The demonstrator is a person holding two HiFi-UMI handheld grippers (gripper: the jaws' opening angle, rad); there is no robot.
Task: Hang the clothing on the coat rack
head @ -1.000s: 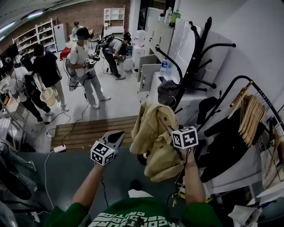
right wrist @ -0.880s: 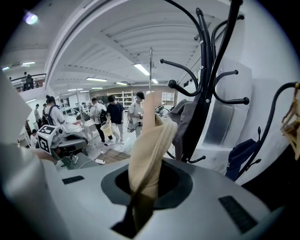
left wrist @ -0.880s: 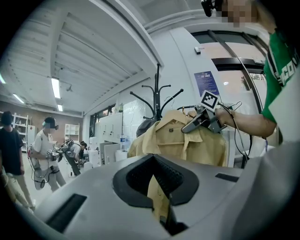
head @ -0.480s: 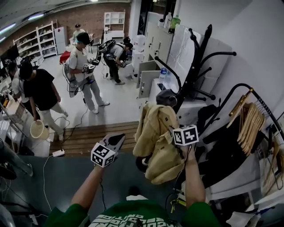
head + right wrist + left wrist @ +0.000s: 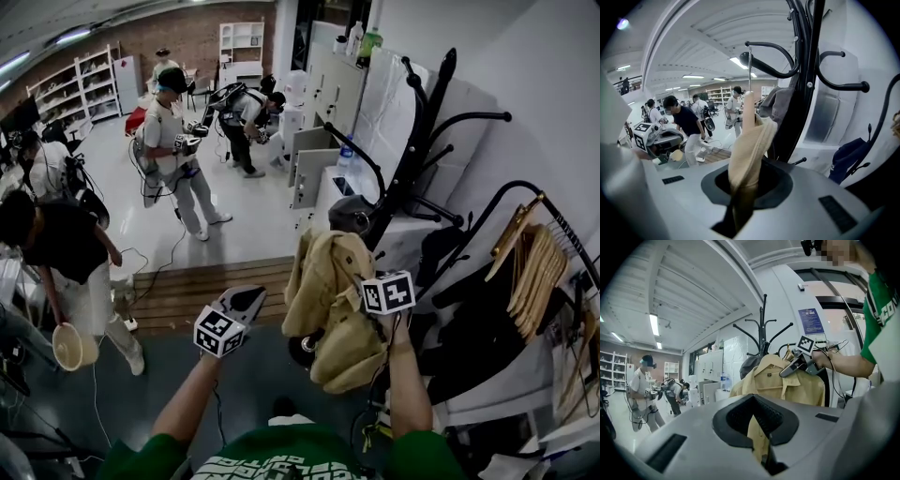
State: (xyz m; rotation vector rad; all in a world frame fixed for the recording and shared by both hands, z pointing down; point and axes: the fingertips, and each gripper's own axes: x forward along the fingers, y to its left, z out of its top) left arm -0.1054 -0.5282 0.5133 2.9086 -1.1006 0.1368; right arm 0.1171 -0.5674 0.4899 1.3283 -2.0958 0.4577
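The tan shirt (image 5: 328,300) hangs bunched on one hanger just short of the coat rack (image 5: 411,141), below its curved arms. The right gripper (image 5: 743,197) is clamped on the collar cloth, where the hanger's wire hook (image 5: 750,65) stands up. The left gripper (image 5: 757,427) sits on the side of the shirt away from the rack. A strip of tan cloth shows in its slot, but I cannot tell whether the pads nip it. To hang it well, I would lift the hook over a bare arm's upturned tip, lower it until it seats, and only then let go, avoiding the arm that carries the grey garment (image 5: 352,211). Counted: one shirt, one hook, two grippers, one rack, one grey garment, and five people on the floor well away from the rack.
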